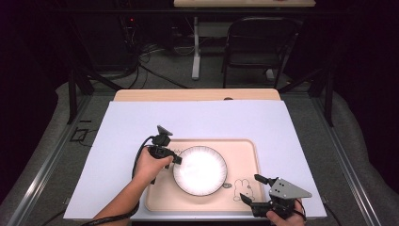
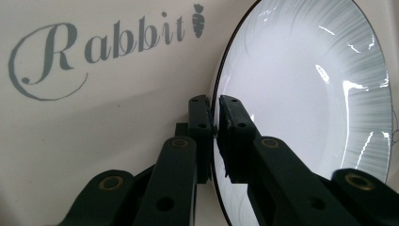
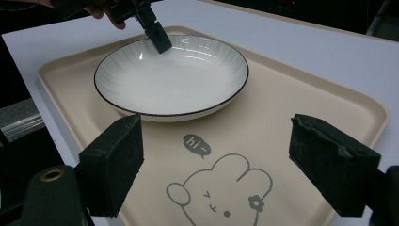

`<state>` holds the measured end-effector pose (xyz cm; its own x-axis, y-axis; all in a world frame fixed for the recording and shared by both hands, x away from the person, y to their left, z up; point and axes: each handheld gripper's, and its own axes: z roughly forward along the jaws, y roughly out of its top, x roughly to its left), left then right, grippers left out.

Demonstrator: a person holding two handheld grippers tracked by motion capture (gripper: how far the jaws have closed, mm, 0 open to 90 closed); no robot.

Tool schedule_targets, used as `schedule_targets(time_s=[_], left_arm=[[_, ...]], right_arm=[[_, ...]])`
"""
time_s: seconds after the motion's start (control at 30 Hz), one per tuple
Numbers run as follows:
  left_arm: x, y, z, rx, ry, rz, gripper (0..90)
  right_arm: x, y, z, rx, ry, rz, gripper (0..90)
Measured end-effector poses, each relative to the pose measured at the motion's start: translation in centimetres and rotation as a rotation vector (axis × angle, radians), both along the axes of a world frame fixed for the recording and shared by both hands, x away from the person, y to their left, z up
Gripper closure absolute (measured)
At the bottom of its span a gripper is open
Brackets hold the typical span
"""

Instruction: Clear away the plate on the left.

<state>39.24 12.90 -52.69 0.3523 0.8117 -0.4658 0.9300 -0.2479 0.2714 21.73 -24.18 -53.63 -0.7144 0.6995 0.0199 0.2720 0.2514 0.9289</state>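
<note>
1. Plate [image 1: 200, 170] sits in beige tray [image 1: 242, 200], nothing in it.
2. Left tool [image 2: 215, 127] pinches the plate's rim; right tool [image 3: 235, 160] gapes just beside the tray's rabbit print [image 3: 221, 197].
3. The rim hides the lower pad.

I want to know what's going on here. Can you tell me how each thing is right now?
Plate: empty, on the tray, rim pinched by the left gripper.
Tray: flat on the table.
Left gripper: shut on the plate's rim.
Right gripper: open, holding nothing, over the tray's rabbit drawing.
</note>
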Motion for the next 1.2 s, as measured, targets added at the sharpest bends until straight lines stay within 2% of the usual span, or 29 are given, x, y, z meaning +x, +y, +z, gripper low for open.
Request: schedule_targets(time_s=[0.17, 0.33, 0.47, 0.73, 1.0, 1.2], left_arm=[[0.0, 0.3, -0.4, -0.017, 0.009, 0.007, 83.2], [-0.1, 0.1, -0.3, -0.007, -0.009, 0.003, 82.7], [-0.3, 0.2, -0.1, -0.017, -0.005, -0.001, 76.9], [-0.6, 0.4, 0.9, -0.047, -0.055, 0.021, 55.0], [-0.9, 0.9, 1.5, -0.019, -0.135, 0.017, 43.9], [-1.2, 1.5, 1.9, 0.015, -0.172, 0.015, 42.5]], right_arm=[[0.0, 0.0, 0.0, 0.0, 0.0, 0.0, 17.8], [0.0, 0.0, 0.0, -0.002, -0.001, 0.001, 17.8], [0.0, 0.0, 0.0, 0.0, -0.001, 0.0, 17.8], [0.0, 0.0, 0.0, 0.0, -0.001, 0.0, 17.8], [0.0, 0.0, 0.0, 0.002, 0.004, -0.002, 17.8], [0.0, 0.0, 0.0, 0.002, 0.004, -0.002, 17.8]])
